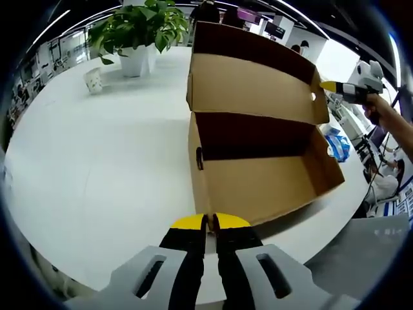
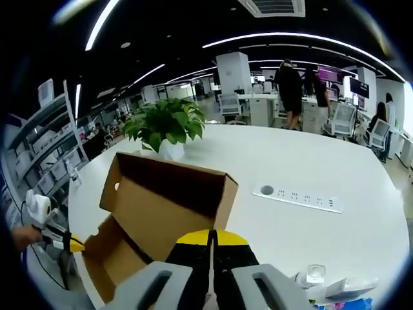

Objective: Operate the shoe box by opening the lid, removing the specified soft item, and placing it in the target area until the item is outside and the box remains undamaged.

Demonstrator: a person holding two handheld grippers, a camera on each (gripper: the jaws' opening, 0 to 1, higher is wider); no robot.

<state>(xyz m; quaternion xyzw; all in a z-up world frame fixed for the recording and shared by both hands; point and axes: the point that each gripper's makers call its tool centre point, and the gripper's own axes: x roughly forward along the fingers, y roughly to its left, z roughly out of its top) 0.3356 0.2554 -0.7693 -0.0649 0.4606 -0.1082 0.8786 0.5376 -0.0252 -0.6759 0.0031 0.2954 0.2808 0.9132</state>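
Pressed together with yellow tips touching, the left gripper (image 1: 208, 223) sits at the near wall of the open shoe box (image 1: 258, 174), which lies on the white table (image 1: 97, 168) just ahead of it. Beyond the box body the lid (image 1: 251, 84) stands raised, and the right gripper (image 1: 335, 87) meets the lid's far corner. A potted plant (image 1: 137, 29) and a small cup (image 1: 94, 80) stand farther back.

In the right gripper view, the right gripper (image 2: 211, 237) is likewise pressed together, over the box (image 2: 155, 206). A power strip (image 2: 297, 197) lies beyond.
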